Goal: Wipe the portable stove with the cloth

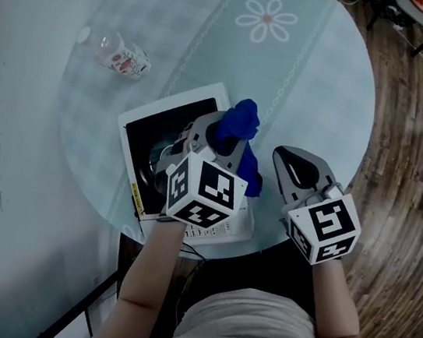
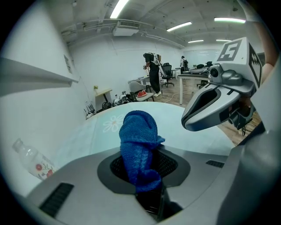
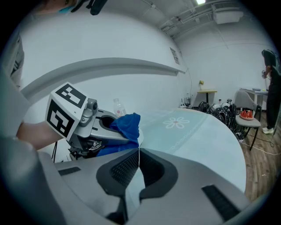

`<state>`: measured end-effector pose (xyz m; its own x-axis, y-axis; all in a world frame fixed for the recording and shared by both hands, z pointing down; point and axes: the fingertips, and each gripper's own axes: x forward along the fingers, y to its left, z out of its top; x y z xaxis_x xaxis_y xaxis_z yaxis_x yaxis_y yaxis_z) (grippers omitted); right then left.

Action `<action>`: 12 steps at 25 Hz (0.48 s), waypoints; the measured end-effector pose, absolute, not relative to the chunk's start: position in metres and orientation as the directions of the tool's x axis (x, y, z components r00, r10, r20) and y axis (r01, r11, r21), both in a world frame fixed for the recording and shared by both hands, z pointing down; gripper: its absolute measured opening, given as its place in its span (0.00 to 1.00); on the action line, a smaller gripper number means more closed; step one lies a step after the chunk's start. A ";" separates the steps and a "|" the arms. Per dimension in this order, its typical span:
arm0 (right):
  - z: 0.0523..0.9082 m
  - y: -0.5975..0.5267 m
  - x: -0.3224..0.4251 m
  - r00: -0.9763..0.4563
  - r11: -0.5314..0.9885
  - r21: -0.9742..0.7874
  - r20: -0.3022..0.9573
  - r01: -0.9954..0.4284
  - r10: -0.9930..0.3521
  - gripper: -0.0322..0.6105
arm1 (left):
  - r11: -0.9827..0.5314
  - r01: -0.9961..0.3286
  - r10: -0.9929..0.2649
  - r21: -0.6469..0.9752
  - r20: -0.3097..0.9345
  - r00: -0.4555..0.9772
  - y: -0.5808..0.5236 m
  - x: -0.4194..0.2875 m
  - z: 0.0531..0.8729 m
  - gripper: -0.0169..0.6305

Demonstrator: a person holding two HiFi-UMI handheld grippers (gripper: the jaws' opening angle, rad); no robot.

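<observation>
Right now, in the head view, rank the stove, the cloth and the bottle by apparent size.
1. stove, largest, though partly covered.
2. cloth, but held nearer the camera by the left hand-held gripper, so its lead over the bottle is unsure.
3. bottle.

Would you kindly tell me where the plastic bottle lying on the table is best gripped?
Probably mid-body, from above: the bottle lies on its side on the table, so jaws set across its long axis would straddle the narrow round width and close without rolling it away.
</observation>
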<state>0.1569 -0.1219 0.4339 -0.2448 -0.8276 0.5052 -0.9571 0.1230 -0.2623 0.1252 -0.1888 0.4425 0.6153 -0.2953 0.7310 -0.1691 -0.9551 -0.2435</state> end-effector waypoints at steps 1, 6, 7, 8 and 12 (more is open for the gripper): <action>0.434 -0.123 0.157 -0.245 0.124 -0.262 0.506 -0.957 -0.827 0.09 | -0.954 -0.165 -0.299 -0.252 0.733 0.611 -0.190 0.125 0.443 0.19; 0.433 -0.127 0.160 -0.245 0.124 -0.261 0.507 -0.957 -0.827 0.09 | -0.949 -0.139 -0.310 -0.284 0.748 0.586 -0.195 0.126 0.442 0.19; 0.433 -0.128 0.160 -0.245 0.123 -0.261 0.506 -0.957 -0.827 0.09 | -0.949 -0.137 -0.310 -0.285 0.751 0.583 -0.196 0.126 0.443 0.19; 0.433 -0.129 0.160 -0.245 0.123 -0.262 0.506 -0.957 -0.827 0.09 | -0.949 -0.136 -0.310 -0.286 0.752 0.582 -0.198 0.127 0.443 0.19; 0.434 -0.132 0.162 -0.244 0.123 -0.261 0.508 -0.958 -0.826 0.09 | -0.949 -0.129 -0.307 -0.287 0.757 0.576 -0.203 0.127 0.443 0.19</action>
<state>0.1621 -0.1323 0.4342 -0.2442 -0.8260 0.5080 -0.9576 0.1229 -0.2606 0.1272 -0.2031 0.4426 0.5765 -0.3071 0.7572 -0.1290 -0.9493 -0.2868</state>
